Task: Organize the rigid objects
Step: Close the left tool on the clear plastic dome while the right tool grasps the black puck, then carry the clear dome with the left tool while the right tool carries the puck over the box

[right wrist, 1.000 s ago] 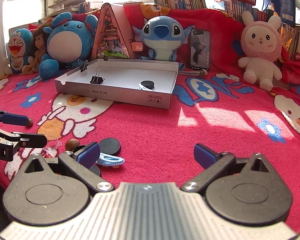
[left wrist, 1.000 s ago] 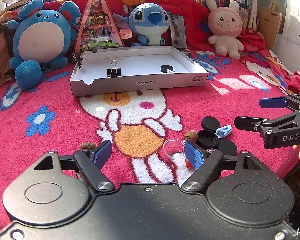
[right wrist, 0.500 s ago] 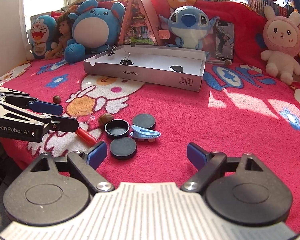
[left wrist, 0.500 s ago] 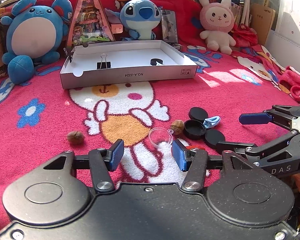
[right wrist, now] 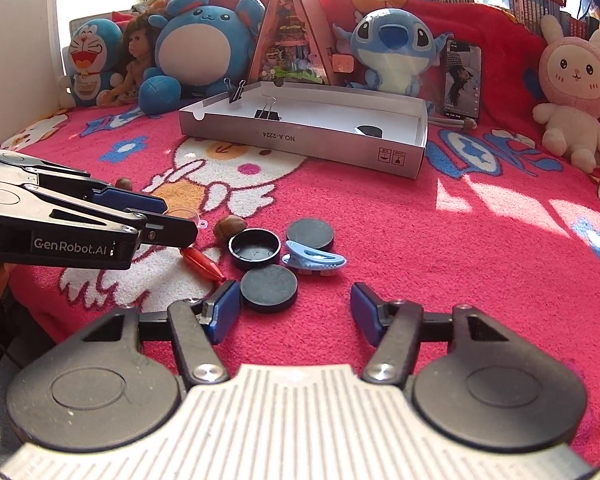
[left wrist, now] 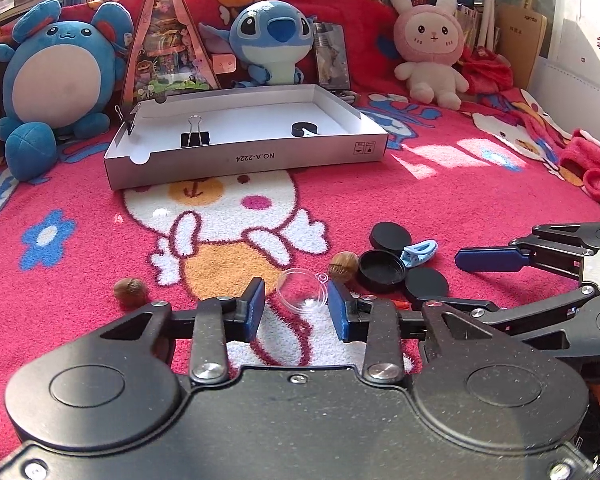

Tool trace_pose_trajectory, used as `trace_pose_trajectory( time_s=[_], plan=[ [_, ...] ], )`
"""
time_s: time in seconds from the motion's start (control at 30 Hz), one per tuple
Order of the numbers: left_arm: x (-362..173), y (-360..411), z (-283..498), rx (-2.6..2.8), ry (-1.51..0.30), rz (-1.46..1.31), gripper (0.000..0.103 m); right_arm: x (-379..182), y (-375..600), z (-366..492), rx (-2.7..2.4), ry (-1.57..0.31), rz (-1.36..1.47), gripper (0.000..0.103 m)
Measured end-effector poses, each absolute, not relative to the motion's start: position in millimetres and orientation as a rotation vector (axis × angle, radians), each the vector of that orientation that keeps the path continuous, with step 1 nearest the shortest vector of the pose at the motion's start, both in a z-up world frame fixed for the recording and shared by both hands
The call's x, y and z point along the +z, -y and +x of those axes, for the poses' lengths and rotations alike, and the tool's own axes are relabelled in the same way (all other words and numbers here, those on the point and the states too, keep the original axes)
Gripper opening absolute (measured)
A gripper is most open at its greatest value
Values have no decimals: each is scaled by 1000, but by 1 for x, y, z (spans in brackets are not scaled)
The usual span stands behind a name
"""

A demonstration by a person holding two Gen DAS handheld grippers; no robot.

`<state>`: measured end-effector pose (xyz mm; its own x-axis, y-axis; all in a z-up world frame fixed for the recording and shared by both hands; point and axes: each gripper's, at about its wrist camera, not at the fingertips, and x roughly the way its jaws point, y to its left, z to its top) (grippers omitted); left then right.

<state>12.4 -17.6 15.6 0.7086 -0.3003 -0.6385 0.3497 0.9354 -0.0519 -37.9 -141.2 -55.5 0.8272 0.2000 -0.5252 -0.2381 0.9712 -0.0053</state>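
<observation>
A clear plastic half-dome (left wrist: 302, 291) lies on the red blanket between the blue pads of my left gripper (left wrist: 296, 310), which is open around it with small gaps each side. Beside it lie a walnut (left wrist: 343, 265), a black lid (left wrist: 382, 270), two black discs (left wrist: 390, 236) (left wrist: 427, 283), a light blue clip (left wrist: 419, 251) and a red piece (right wrist: 202, 263). Another walnut (left wrist: 130, 290) lies to the left. My right gripper (right wrist: 294, 312) is open, just behind the near black disc (right wrist: 269, 288). The white box (left wrist: 244, 136) holds a binder clip (left wrist: 195, 136) and a black disc (left wrist: 304, 129).
Plush toys (left wrist: 56, 76), a triangular display house (left wrist: 168, 40), a phone (right wrist: 462, 78) and a pink rabbit (left wrist: 430, 52) line the back of the bed behind the box. A red cloth (left wrist: 592, 164) lies at the right. A second binder clip (right wrist: 236, 90) grips the box's rim.
My left gripper has narrowed and moved forward so its pads bracket the clear dome. My right gripper has swung left and closer to the cluster of black discs.
</observation>
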Motion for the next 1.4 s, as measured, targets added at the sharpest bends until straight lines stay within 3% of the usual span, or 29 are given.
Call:
trace_pose_trajectory(
  time_s=[0.07,0.4,1.13,1.4],
  plan=[
    [15,16,14,-350,-701,70,26,-55,143,-38,219,-548,-69,56],
    [15,9,20,-299,-687,80,25,-55,154,-31,155,-541,-15,39],
    [10,2,26,-259,-697,60,26,-59,171,-31,43,-518,40,38],
    [8,6,26,-252,-684,77,31,-60,170,-32,41,-511,39,43]
  ],
)
